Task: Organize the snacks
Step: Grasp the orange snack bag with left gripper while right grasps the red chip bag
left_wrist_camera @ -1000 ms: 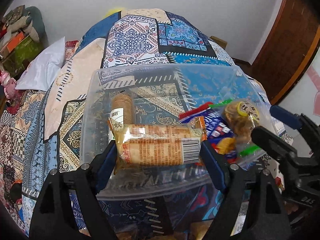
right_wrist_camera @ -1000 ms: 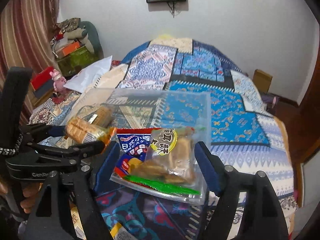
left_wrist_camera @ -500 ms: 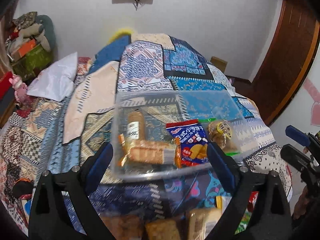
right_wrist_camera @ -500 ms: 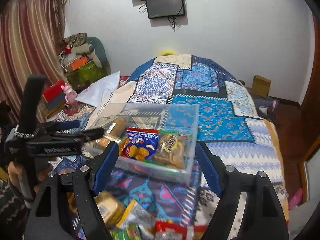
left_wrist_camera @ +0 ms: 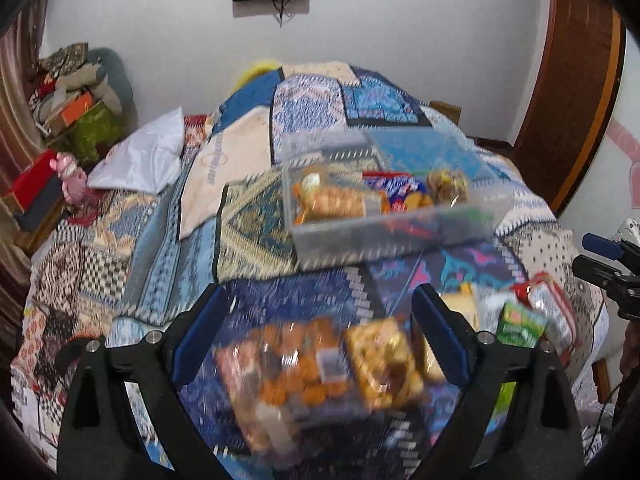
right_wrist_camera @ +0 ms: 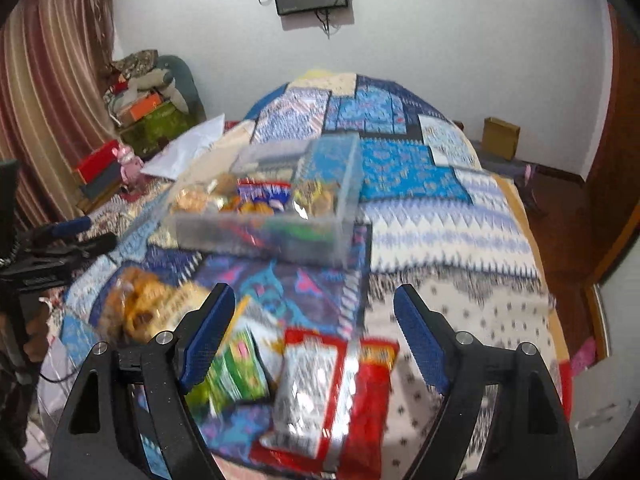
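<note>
Your left gripper (left_wrist_camera: 316, 336) is spread wide with nothing between its blue pads (left_wrist_camera: 198, 334), hanging over loose snacks at 6 o'clock in its view: an orange snack bag (left_wrist_camera: 288, 376) and, just right of it, a yellow-brown packet (left_wrist_camera: 380, 364). Both are too blurred for any label to be read. Farther right, at 4 o'clock, lie a green packet (left_wrist_camera: 520, 322) and a red packet (left_wrist_camera: 554, 312); their print is also unreadable.

The clear plastic box (left_wrist_camera: 384, 236) sits on the patchwork quilt (left_wrist_camera: 160, 216) at 1 o'clock, well apart from your left gripper. Inside it you can count three packs side by side: a biscuit roll (left_wrist_camera: 332, 200), a blue-and-red bag (left_wrist_camera: 394, 190) and a clear bag of brown pieces (left_wrist_camera: 448, 184). A possible fourth item behind the roll is too smeared to tell.

Your right gripper (right_wrist_camera: 314, 334) is likewise spread and empty. Below it lie a green packet (right_wrist_camera: 236, 368) at 7 o'clock and a red-and-silver packet (right_wrist_camera: 316, 392) at 6 o'clock, writing illegible. The box (right_wrist_camera: 264, 232) stands at 11 o'clock in that view.
</note>
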`<state>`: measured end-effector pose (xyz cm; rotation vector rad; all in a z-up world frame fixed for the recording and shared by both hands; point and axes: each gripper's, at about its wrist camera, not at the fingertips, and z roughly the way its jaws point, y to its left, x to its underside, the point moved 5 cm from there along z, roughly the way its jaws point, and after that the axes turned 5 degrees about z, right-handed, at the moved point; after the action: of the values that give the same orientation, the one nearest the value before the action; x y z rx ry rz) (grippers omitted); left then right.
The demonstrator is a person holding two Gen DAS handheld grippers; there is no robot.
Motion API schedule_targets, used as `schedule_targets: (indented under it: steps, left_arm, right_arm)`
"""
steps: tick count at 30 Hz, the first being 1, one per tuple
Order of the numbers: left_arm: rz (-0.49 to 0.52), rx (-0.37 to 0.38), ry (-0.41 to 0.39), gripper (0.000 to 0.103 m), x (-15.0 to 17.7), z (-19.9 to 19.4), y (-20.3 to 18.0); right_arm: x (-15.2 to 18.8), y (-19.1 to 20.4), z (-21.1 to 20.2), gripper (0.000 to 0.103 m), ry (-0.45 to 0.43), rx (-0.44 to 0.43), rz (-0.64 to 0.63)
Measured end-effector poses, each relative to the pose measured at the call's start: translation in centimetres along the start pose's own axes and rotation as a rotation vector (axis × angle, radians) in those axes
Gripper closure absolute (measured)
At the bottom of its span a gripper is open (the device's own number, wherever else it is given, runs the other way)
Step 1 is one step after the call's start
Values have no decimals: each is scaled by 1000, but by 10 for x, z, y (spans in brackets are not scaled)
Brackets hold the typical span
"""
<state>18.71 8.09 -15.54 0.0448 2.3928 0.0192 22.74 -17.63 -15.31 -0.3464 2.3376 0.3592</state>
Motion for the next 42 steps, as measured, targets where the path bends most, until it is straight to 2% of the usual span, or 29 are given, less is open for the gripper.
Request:
schedule_targets:
  steps: [4, 6, 10, 20, 27, 32, 34, 35, 38, 42]
  left_arm:
    - [-31, -16, 45, 15, 22, 8, 10]
    - [-53, -29, 72, 22, 32, 17, 17]
    - [-98, -18, 136, 25, 48, 35, 26]
    - [-111, 16, 139, 25, 52, 45, 22]
    - [-101, 49, 148, 24, 52, 51, 14]
    - [-126, 54, 154, 24, 52, 60, 13]
    - [-158, 94, 169, 28, 52, 65, 15]
    - [-170, 100, 169, 37, 52, 66, 17]
    - [-165, 85, 186, 42, 53, 71, 17]
    - [-118, 52, 164, 51, 52, 65, 10]
  right_arm:
    - [19, -10, 7, 23, 54, 1, 18]
    - [29, -15, 12, 23, 82, 2, 30]
    - [45, -22, 19, 23, 109, 38, 33]
    - [64, -17, 36, 23, 162, 54, -3]
    - [67, -27, 42, 24, 175, 18, 52]
    - [67, -26, 40, 35, 158, 40, 41]
    - [66, -28, 39, 38, 154, 33, 53]
    - [66, -29, 38, 38, 155, 27, 57]
    - [65, -29, 36, 39, 154, 11, 65]
    - [62, -29, 31, 39, 140, 0, 70]
